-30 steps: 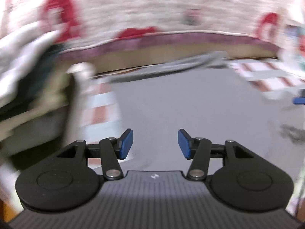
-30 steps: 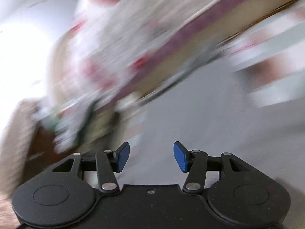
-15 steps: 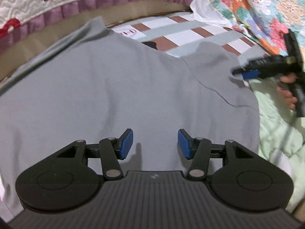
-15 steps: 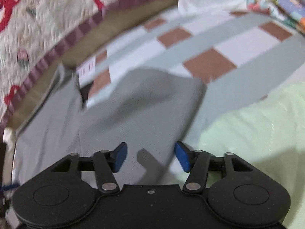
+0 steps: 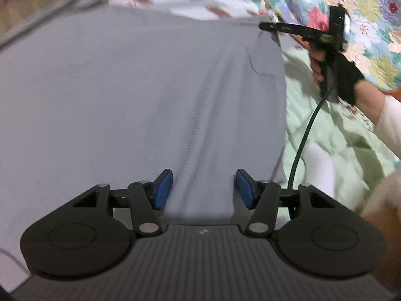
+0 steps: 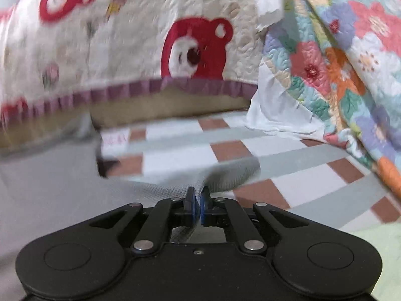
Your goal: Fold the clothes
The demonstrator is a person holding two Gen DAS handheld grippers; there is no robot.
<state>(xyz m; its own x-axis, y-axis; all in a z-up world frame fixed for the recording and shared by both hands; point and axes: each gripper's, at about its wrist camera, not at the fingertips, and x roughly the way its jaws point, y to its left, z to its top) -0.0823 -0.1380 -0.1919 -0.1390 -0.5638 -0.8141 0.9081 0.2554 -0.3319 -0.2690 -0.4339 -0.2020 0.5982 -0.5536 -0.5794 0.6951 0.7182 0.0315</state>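
The left gripper (image 5: 203, 192) is held wide open over the near edge of the grey garment (image 5: 130, 95), which is spread on the checked bedsheet (image 6: 288, 160). Farther off, a corner of the garment is pinched by the closed right gripper (image 6: 197, 204). Quilts are piled behind.

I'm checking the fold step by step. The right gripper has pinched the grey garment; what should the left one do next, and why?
Probably close the left gripper: its jaws stand open with a ridge of the grey garment between them, while the right gripper already clamps the far corner.
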